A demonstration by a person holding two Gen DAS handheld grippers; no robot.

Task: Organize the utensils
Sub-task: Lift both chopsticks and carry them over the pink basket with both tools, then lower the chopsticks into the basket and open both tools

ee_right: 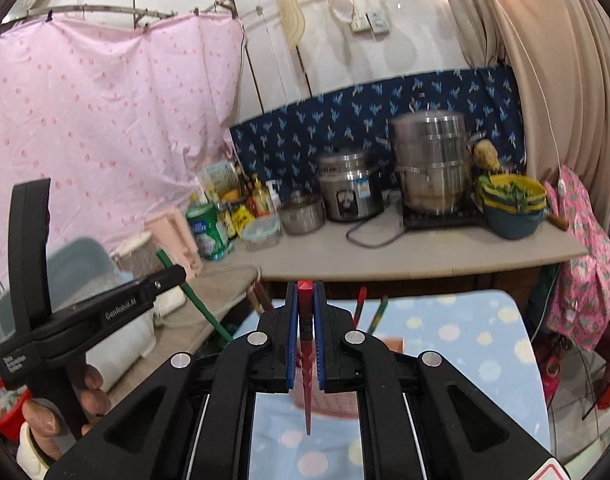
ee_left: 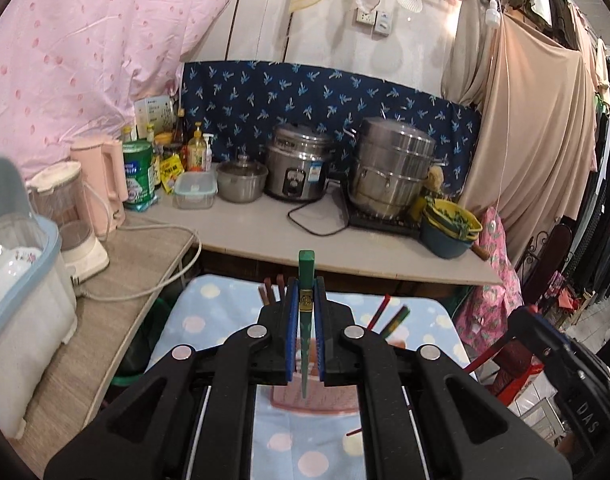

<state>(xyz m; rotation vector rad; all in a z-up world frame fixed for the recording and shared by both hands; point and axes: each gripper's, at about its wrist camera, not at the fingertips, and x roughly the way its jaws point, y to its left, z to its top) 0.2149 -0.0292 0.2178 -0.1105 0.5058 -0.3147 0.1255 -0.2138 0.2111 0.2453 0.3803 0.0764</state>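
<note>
Chopsticks fill both tools. Left tool (ee_left: 305, 312) is clamped on a green chopstick (ee_left: 305, 276), which stands nearly upright between the blue pads, thick end up, thin tip hanging over a pink holder (ee_left: 329, 400). Right tool (ee_right: 305, 316) is clamped the same way on a red chopstick (ee_right: 305, 344), tip pointing down. Holder sits on a dotted blue cloth (ee_left: 209, 312) covering the small desk; more chopsticks (ee_left: 389, 320) lean out of it. Behind, a counter carries a rice cooker (ee_left: 297, 168) and a steamer pot (ee_left: 393, 168).

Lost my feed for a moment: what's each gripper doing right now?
Left gripper: shut on a green chopstick.
Right gripper: shut on a red chopstick.
</note>
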